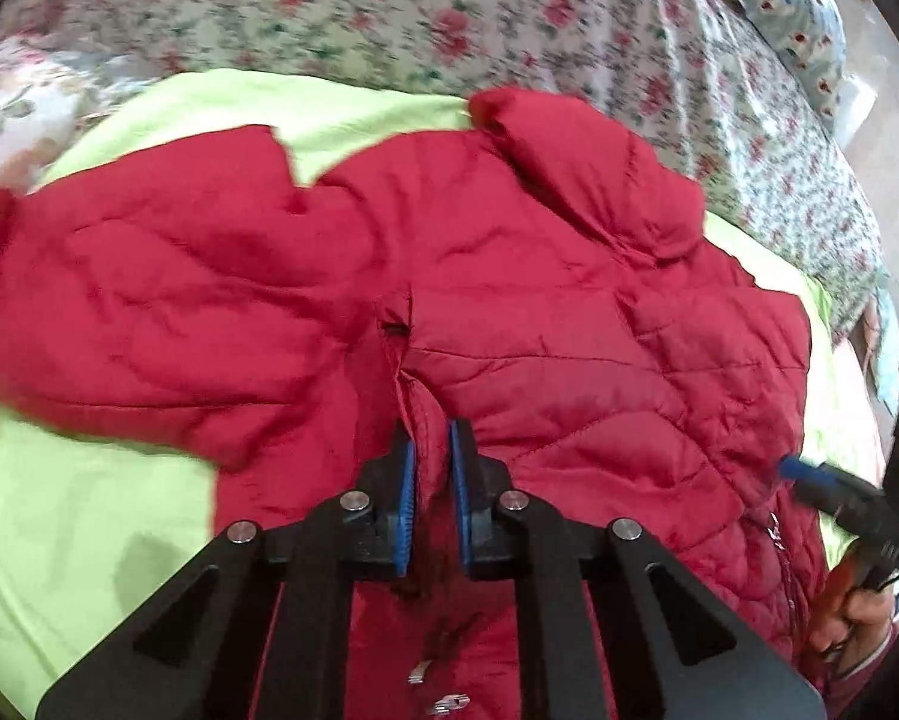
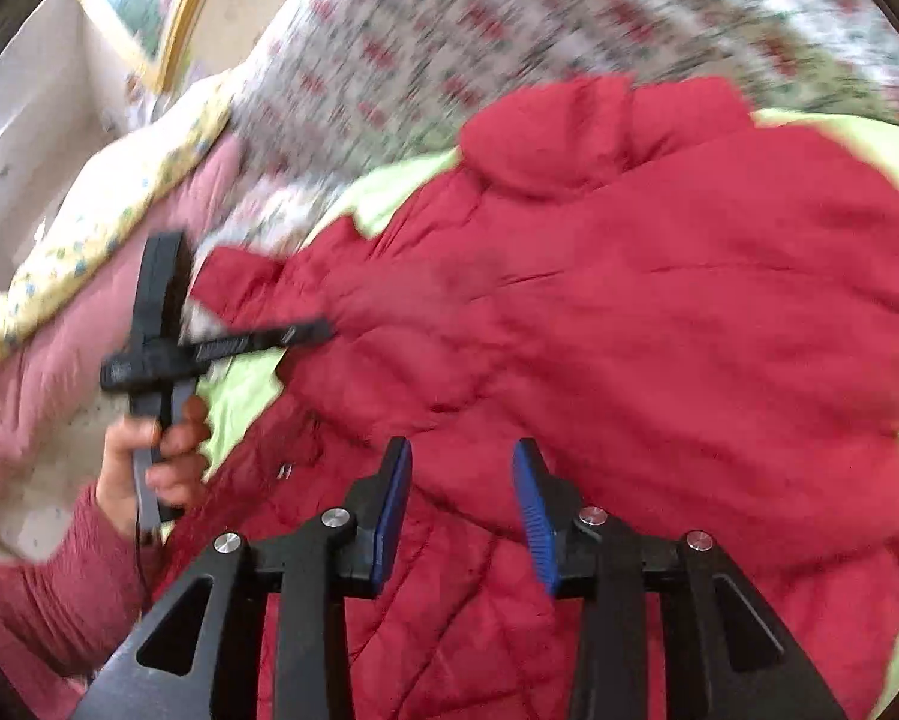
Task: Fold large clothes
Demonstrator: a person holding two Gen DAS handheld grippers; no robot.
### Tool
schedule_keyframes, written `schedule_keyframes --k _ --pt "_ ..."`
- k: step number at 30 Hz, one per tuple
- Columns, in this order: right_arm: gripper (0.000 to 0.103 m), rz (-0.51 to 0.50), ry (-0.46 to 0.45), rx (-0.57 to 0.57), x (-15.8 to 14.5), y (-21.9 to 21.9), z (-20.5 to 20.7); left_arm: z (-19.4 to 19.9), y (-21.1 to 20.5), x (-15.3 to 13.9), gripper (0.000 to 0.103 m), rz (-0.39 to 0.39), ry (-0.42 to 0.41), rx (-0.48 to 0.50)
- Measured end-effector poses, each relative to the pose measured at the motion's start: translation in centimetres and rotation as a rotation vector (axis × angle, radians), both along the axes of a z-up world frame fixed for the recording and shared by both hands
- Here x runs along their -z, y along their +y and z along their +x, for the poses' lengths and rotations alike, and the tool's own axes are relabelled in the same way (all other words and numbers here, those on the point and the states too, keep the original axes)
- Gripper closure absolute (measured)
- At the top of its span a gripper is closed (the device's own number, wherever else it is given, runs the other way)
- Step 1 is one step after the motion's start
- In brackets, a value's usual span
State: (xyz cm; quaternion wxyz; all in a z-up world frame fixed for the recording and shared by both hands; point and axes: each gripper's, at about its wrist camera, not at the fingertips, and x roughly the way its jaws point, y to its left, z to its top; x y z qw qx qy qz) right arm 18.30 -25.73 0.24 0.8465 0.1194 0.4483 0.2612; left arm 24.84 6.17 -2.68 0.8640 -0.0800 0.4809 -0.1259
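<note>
A thin ridge of jacket (image 1: 509, 276) is pinched by the left gripper (image 1: 431, 450), the right gripper (image 2: 461, 468) parted and empty; slippery padding could be lost toward the bed (image 1: 389, 6) edge.

Soft, even daylight here, nothing harsh. In the left wrist view the red jacket (image 1: 509, 300) reads fairly sharp at centre, stitching visible, while its left sleeve smears with motion blur. The flowered bedspread (image 1: 389, 6) above goes soft too. A faint shadow sits on the lime sheet (image 1: 89, 510) at lower left. Fisheye bending curves the bed edge, and dark corners ring both pictures. The right wrist view is blurrier all over: the bedspread streaks, the jacket loses its quilting, and a pale window-bright patch glows at far left.
</note>
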Motion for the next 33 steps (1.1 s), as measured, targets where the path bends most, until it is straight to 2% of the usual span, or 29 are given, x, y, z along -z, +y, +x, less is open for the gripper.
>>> schedule_keyframes --k 5,9,13,17,21,26,29,33 --pt "0.061 -0.138 -0.072 0.266 -1.0 -3.8 1.5 0.1 0.3 0.4 0.094 0.027 -0.004 -0.003" --pt "0.061 -0.203 -0.023 0.376 0.9 -5.4 3.6 -0.7 -0.4 -0.4 0.09 0.086 -0.034 -0.016" --pt "0.063 -0.239 0.028 0.401 3.3 -5.3 4.5 -2.5 -0.2 -3.2 0.09 0.118 -0.145 -0.057" --pt "0.063 -0.273 0.014 0.415 3.8 -4.9 4.3 -3.0 -1.5 -4.4 0.09 0.038 -0.16 0.017" --pt "0.062 -0.323 0.002 0.415 4.1 -4.4 4.5 -2.2 -4.4 -2.8 0.087 0.027 -0.119 0.082" --pt "0.062 -0.355 -0.009 0.417 4.1 -4.1 4.2 -0.4 -5.8 1.8 0.085 0.068 -0.012 0.065" --pt "0.06 -0.338 -0.02 0.419 3.1 -4.0 3.6 -0.4 -5.3 3.1 0.085 0.075 -0.006 0.062" --pt "0.055 -0.33 -0.077 0.384 1.8 -2.8 2.6 -0.4 -5.0 3.6 0.085 0.055 0.001 0.058"
